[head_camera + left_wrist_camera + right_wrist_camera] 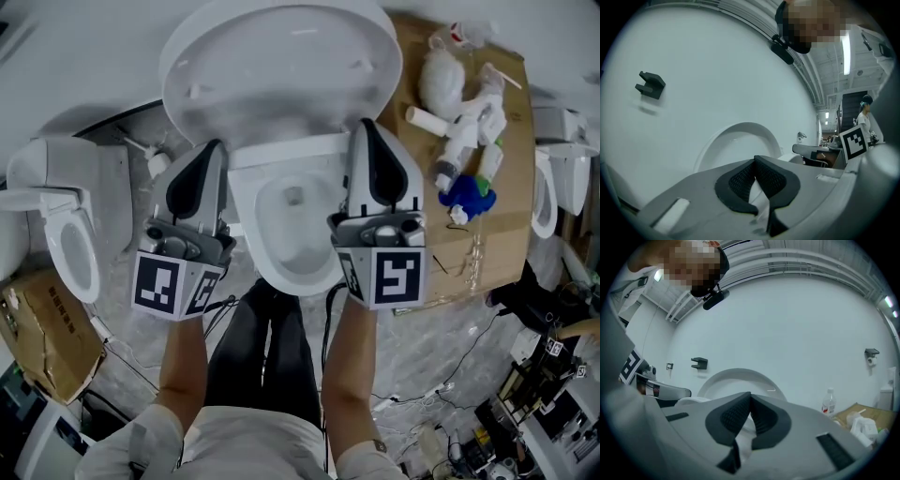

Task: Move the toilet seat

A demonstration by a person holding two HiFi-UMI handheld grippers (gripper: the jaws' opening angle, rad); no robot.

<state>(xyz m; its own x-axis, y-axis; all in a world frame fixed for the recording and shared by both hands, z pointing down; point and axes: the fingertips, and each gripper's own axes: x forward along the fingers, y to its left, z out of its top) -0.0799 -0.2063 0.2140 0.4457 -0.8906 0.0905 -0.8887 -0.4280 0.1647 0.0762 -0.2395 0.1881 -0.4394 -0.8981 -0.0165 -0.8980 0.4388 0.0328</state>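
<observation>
With toilet seat [281, 70] tipped up off bowl [281, 253], judged mostly done; noted left gripper [217, 146], right gripper [364, 123] pinched together, empty; only withdrawal left.

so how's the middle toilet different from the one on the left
The middle toilet has its big cover tipped up; the left toilet shows a flat seat ring lying on top. The middle toilet sits between the left gripper and right gripper; the left toilet stands off to the side. Both are white.
</observation>
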